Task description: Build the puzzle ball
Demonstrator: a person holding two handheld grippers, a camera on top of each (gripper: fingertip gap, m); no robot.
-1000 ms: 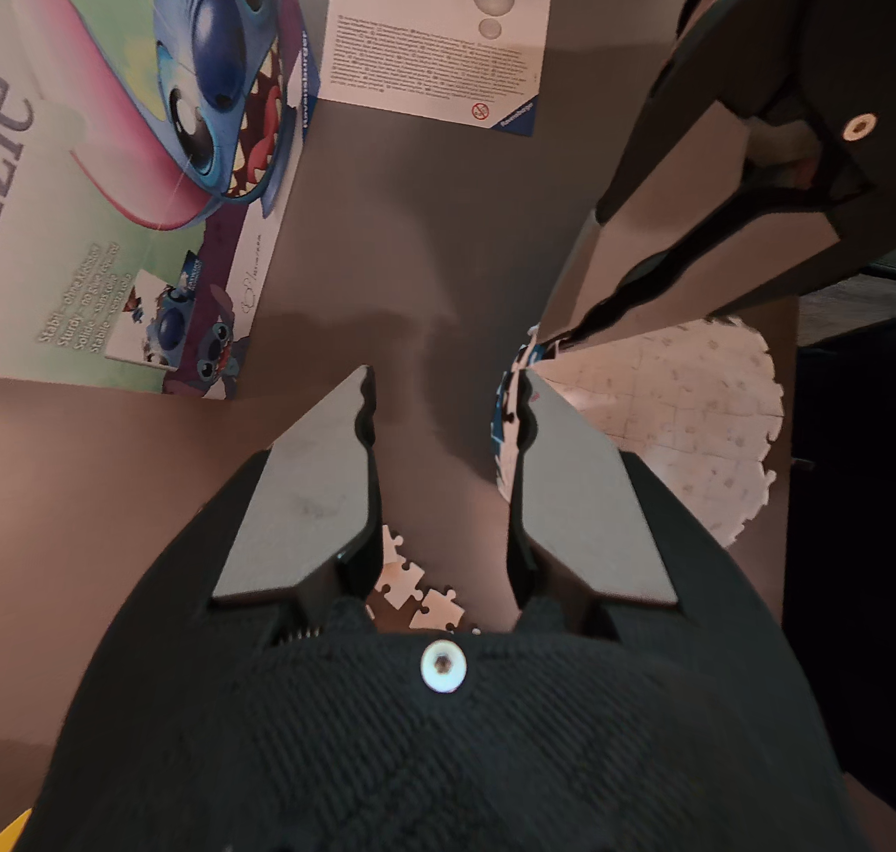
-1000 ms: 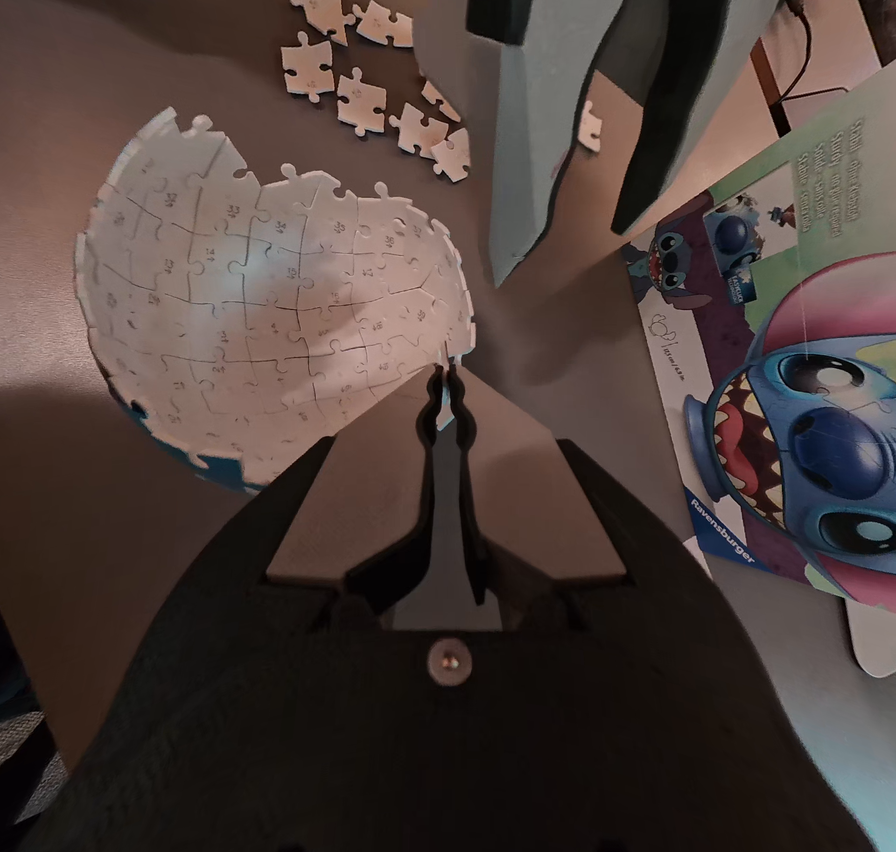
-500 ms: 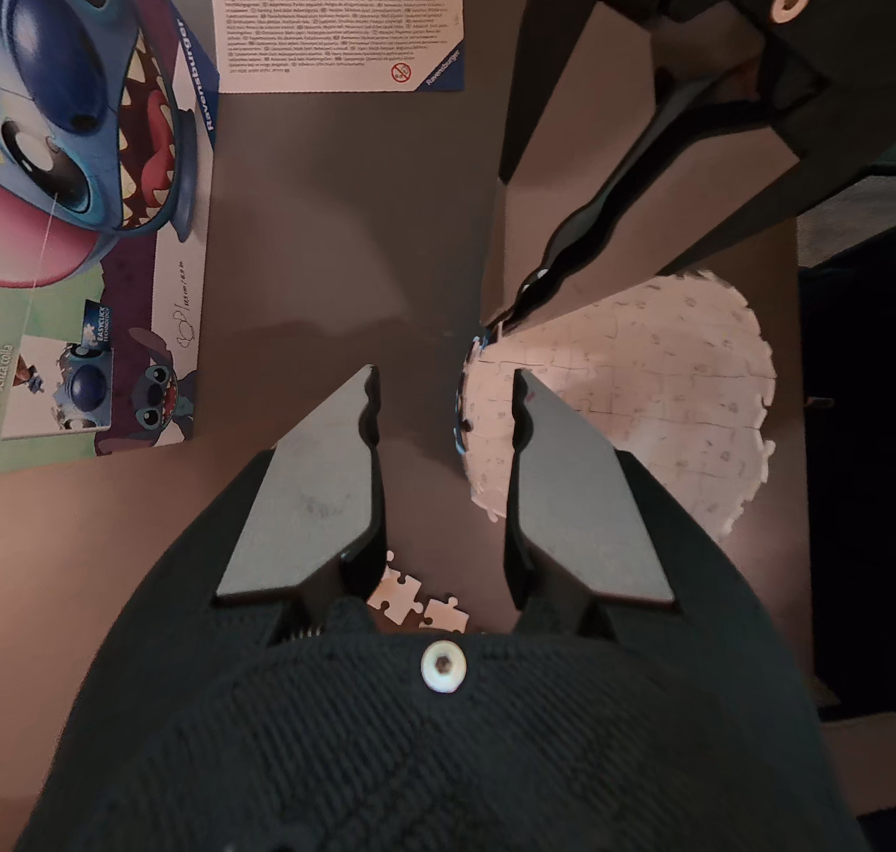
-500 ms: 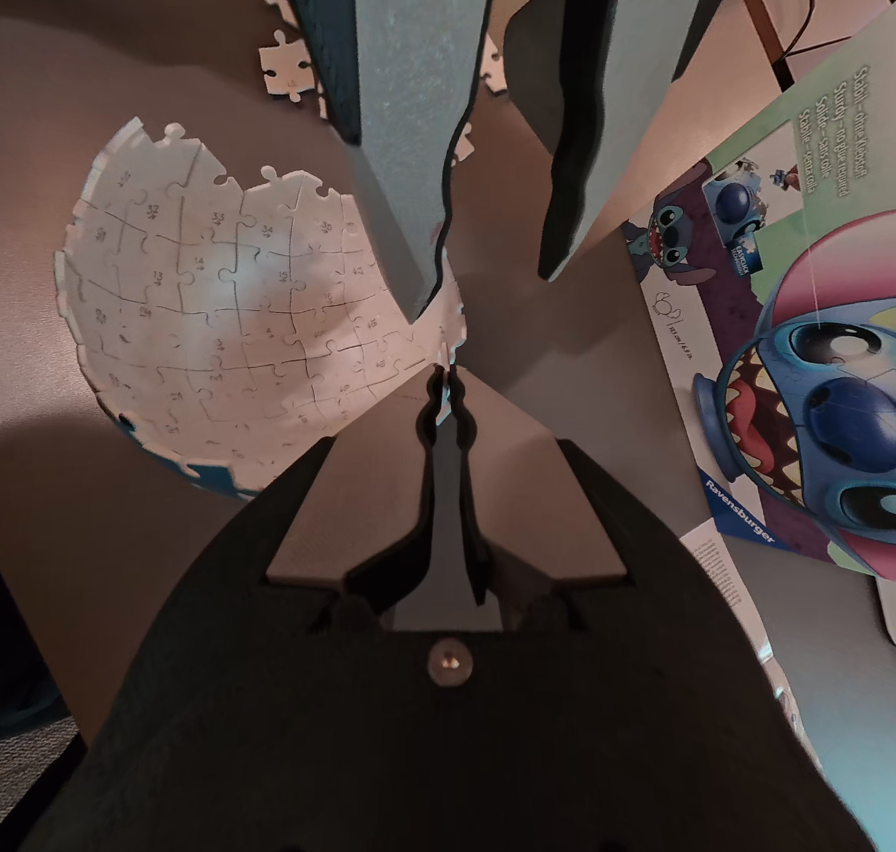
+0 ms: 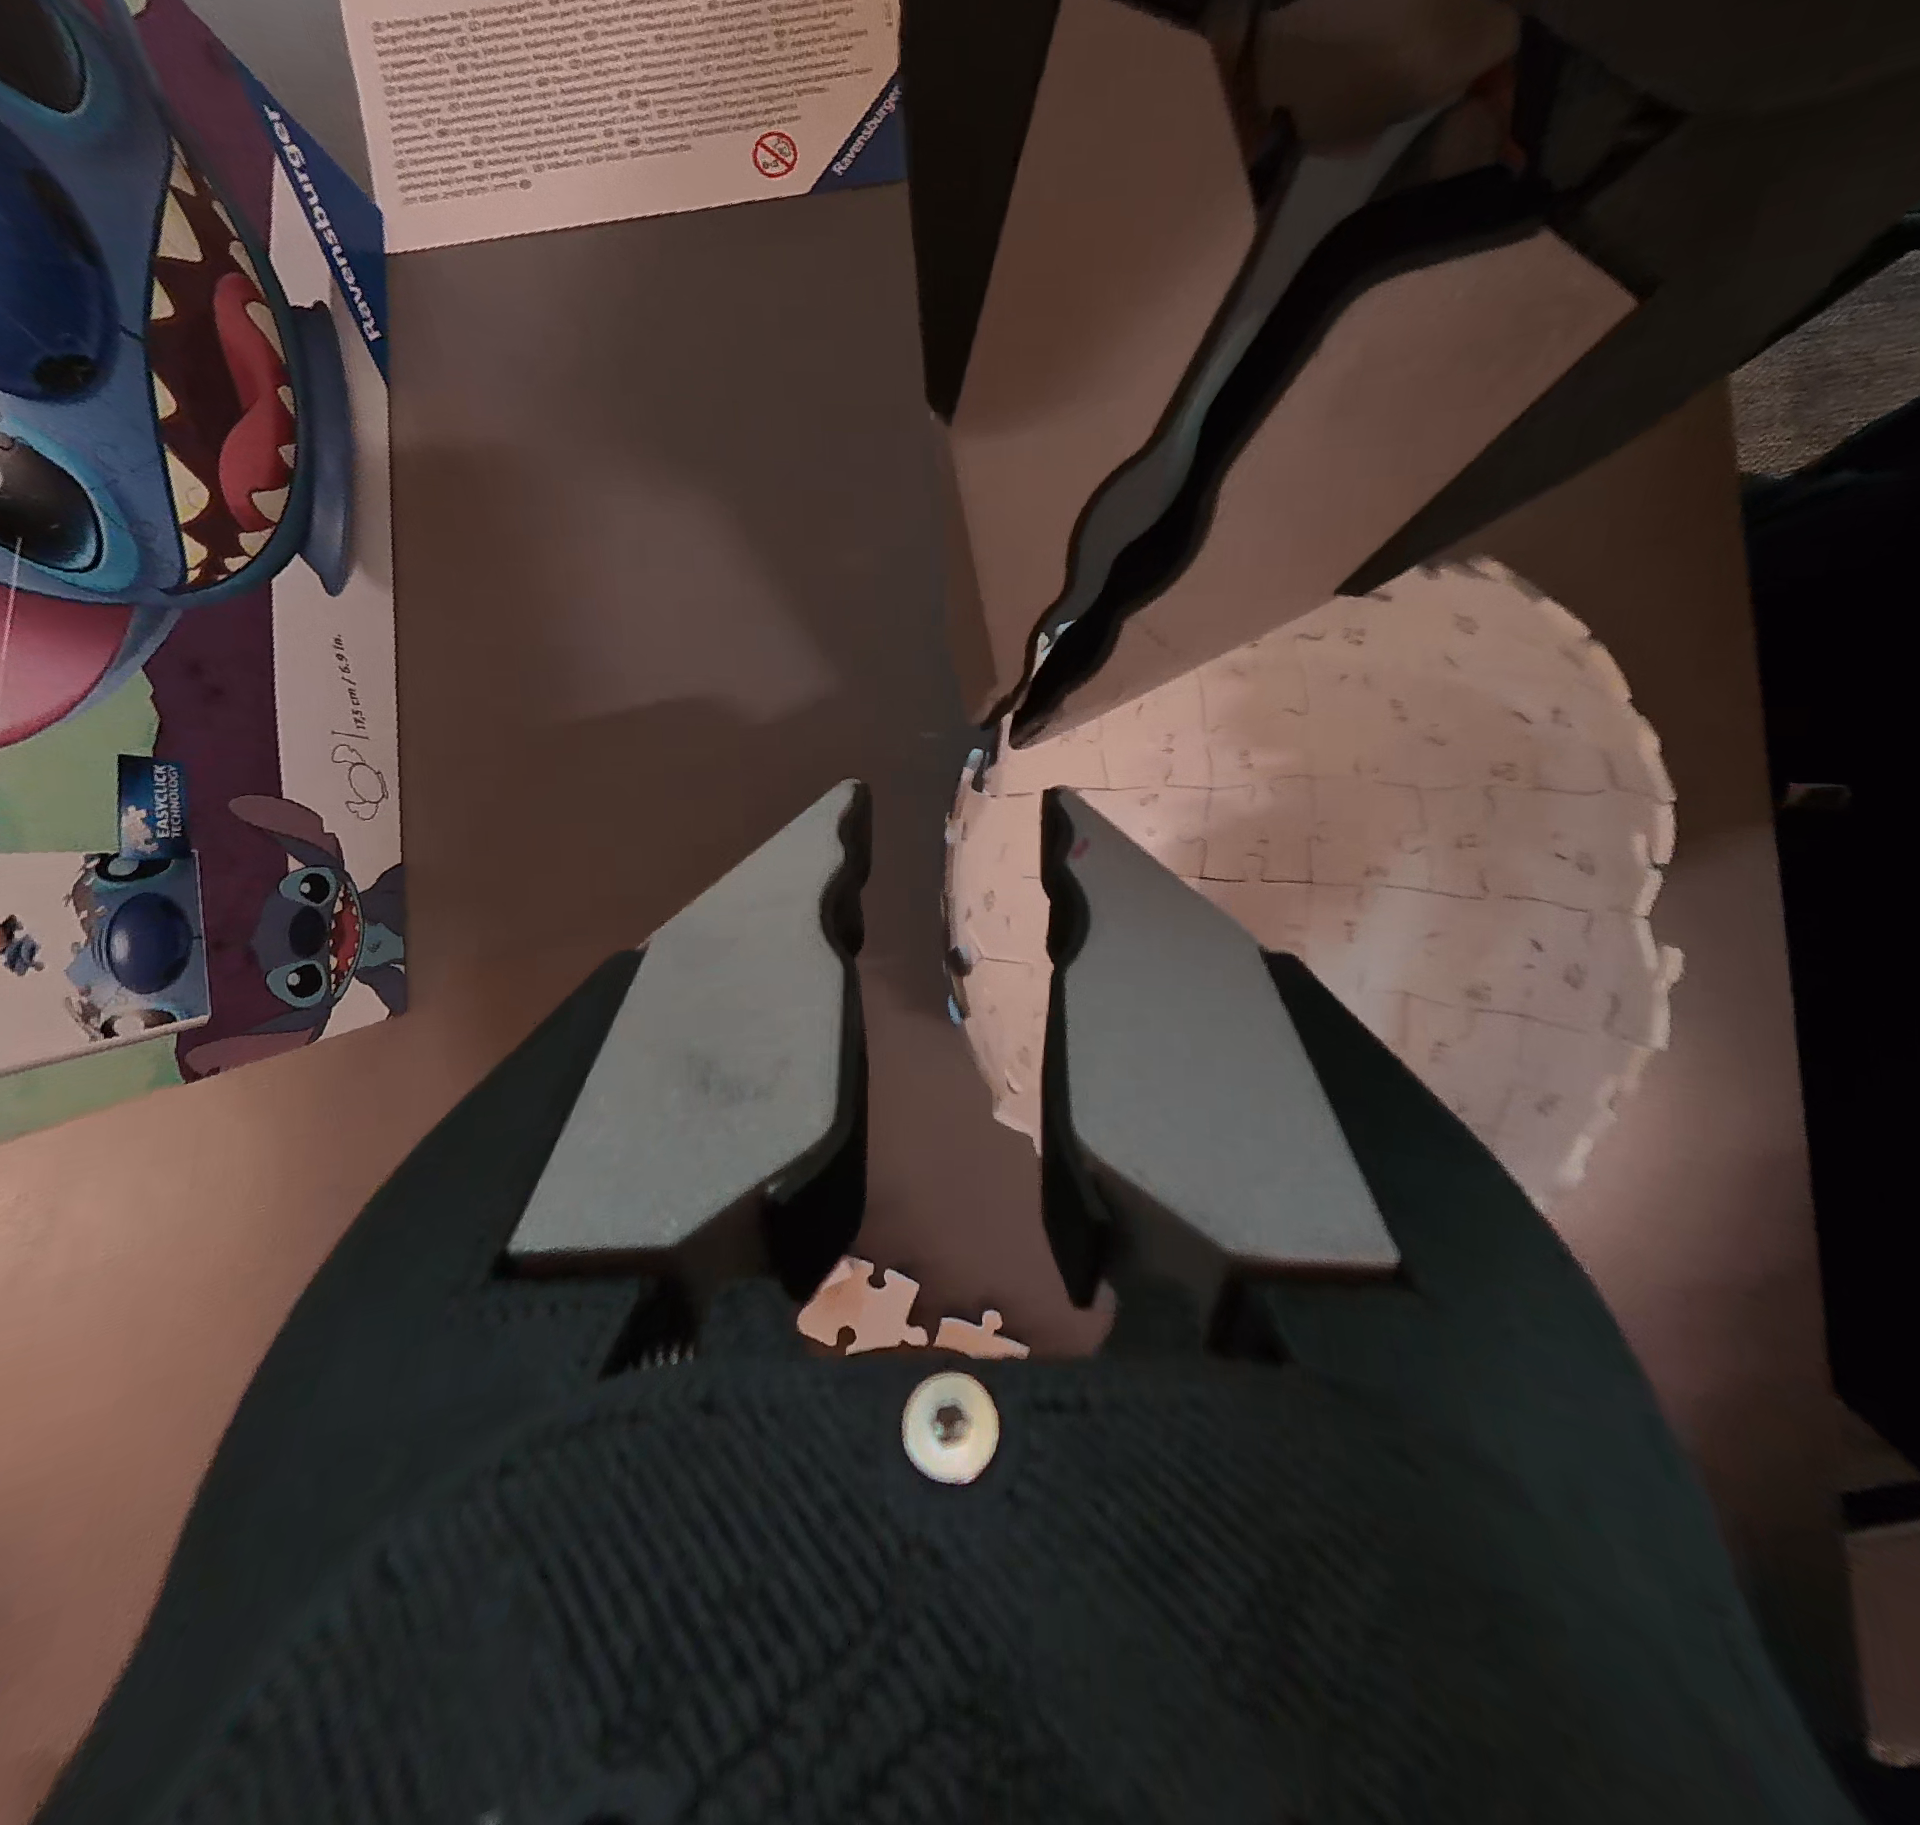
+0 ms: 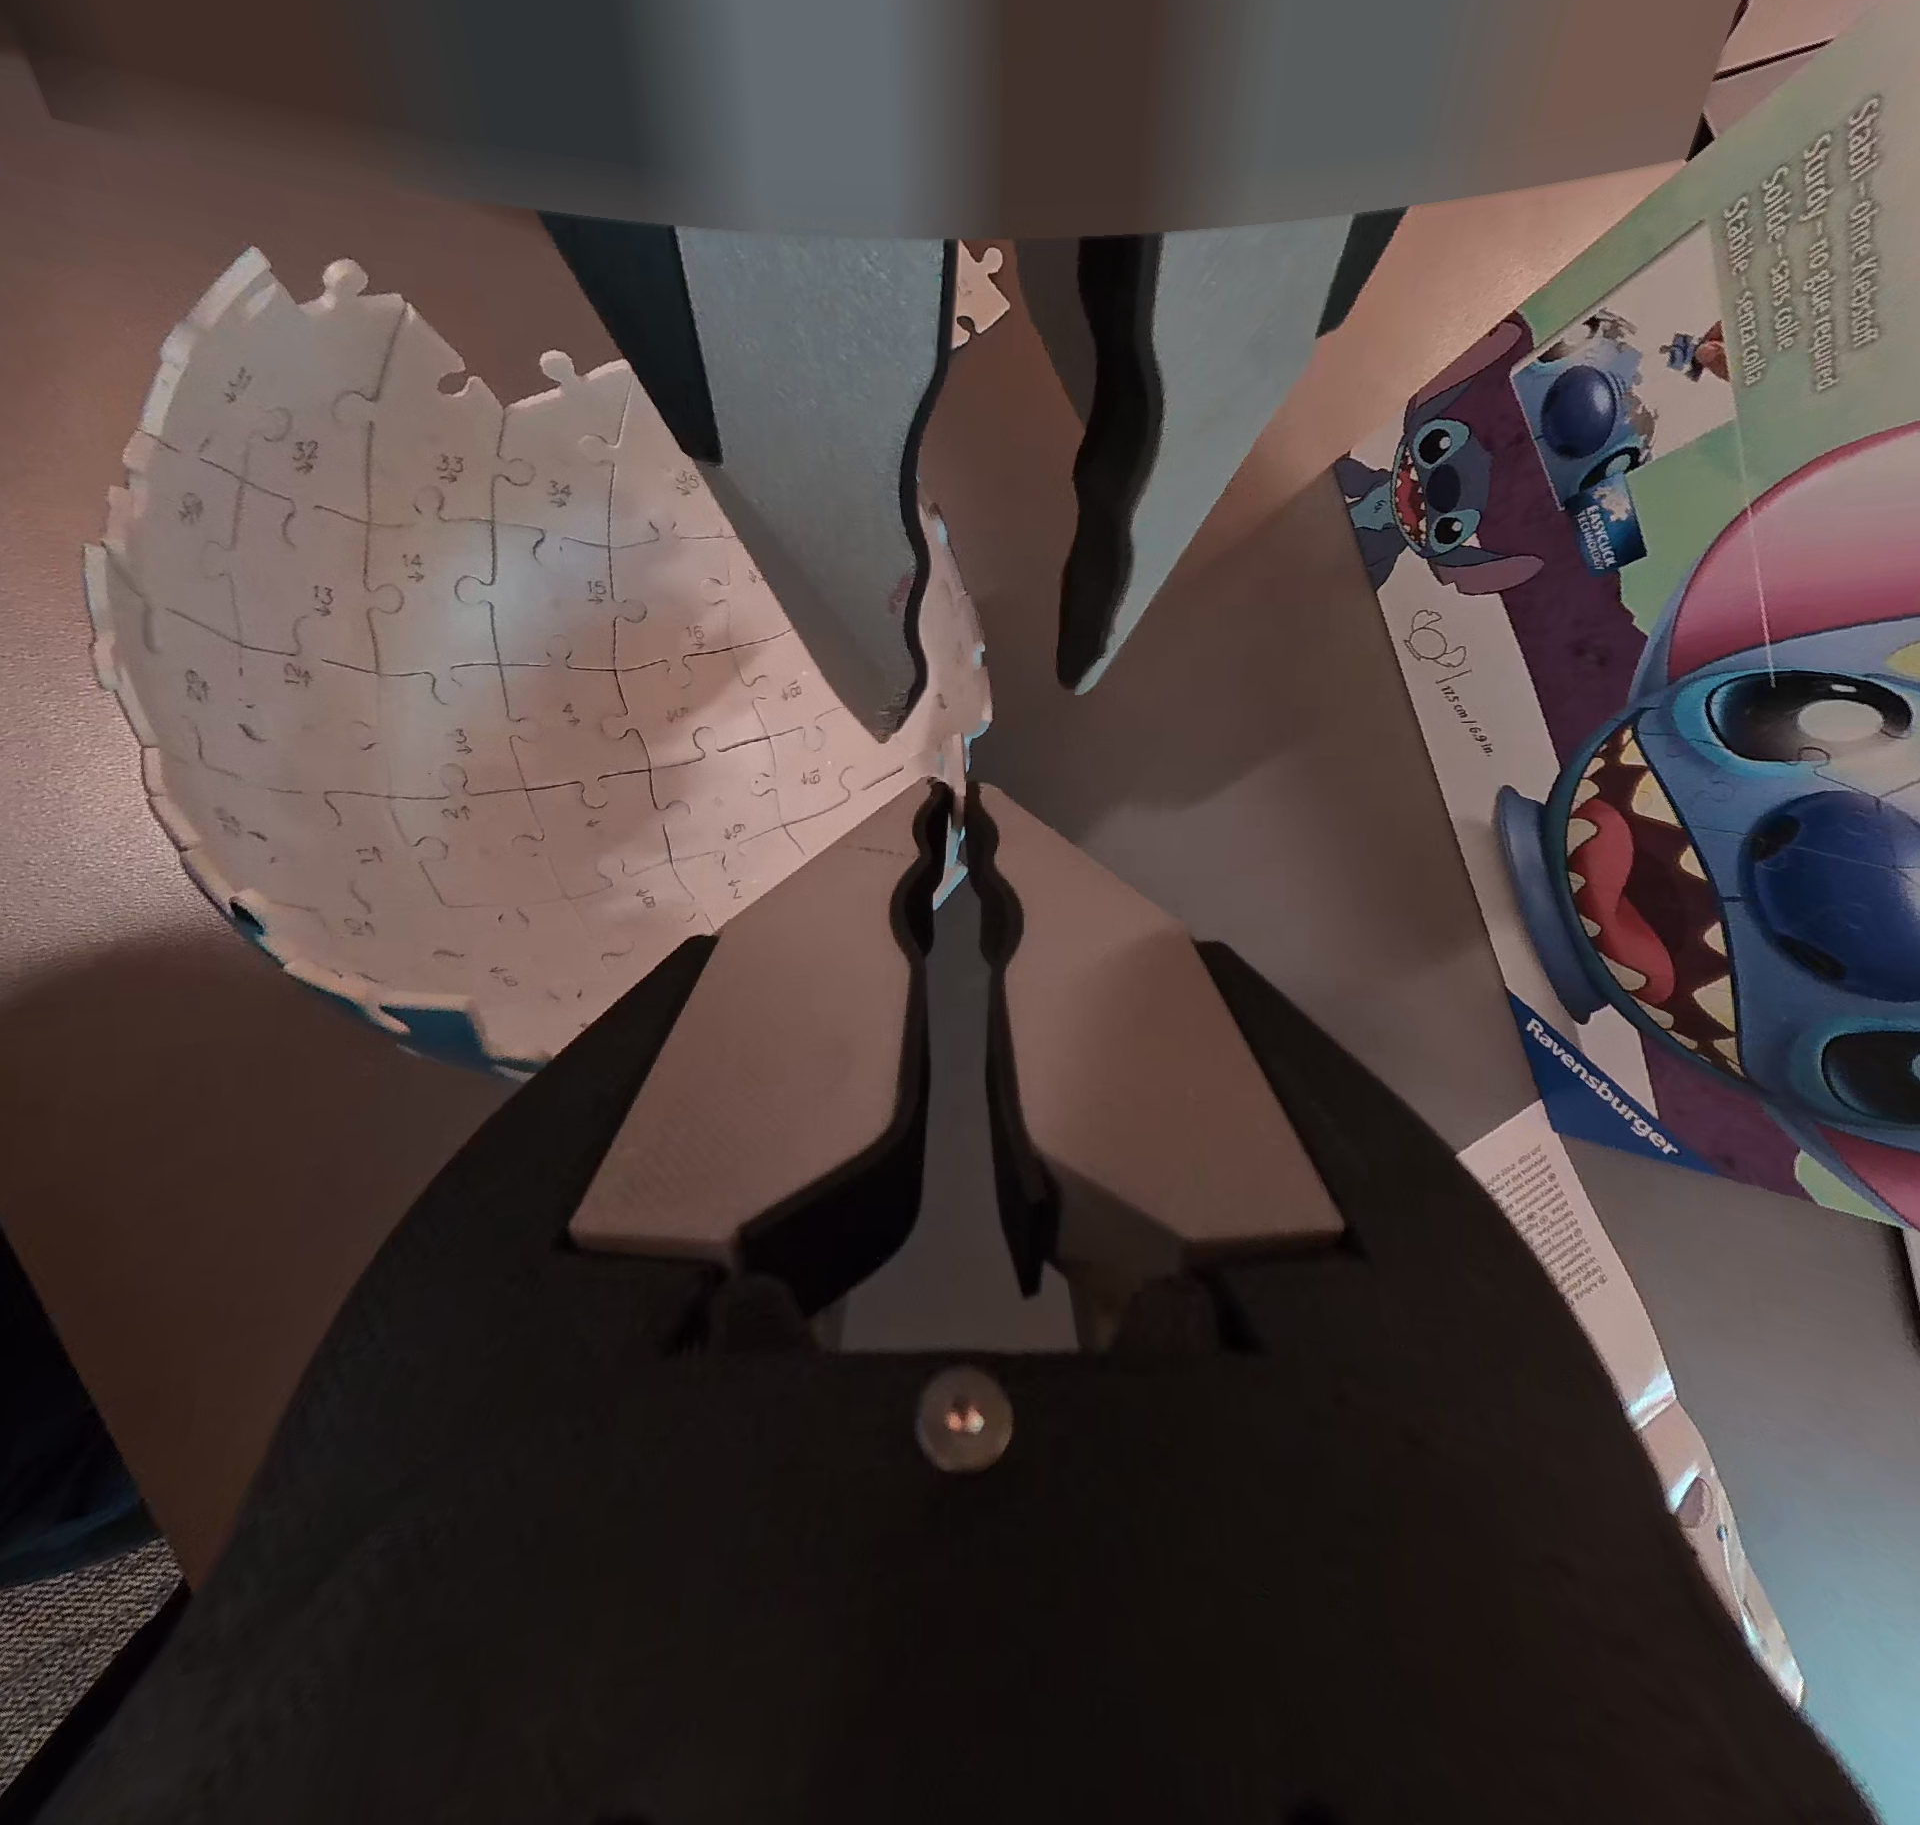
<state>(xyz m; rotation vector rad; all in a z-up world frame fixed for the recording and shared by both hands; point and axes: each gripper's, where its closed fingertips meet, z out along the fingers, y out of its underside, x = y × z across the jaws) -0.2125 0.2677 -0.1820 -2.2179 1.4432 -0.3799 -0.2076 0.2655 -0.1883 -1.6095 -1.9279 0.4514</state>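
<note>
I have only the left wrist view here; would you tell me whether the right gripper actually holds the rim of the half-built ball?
Observer: Yes. The right wrist view shows the right gripper shut on the rim of the puzzle shell, with a white sliver of the rim between its fingers.
Operator: Thank you. How does my left gripper stand against that rim?
Observer: The left gripper is open and straddles the rim right beside that grip: one fingertip is over the shell's white inside, the other is outside it.

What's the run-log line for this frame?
right gripper: shut on rim of white half-built puzzle-ball shell | left gripper: open, straddling same rim | loose white puzzle pieces: untouched
</note>
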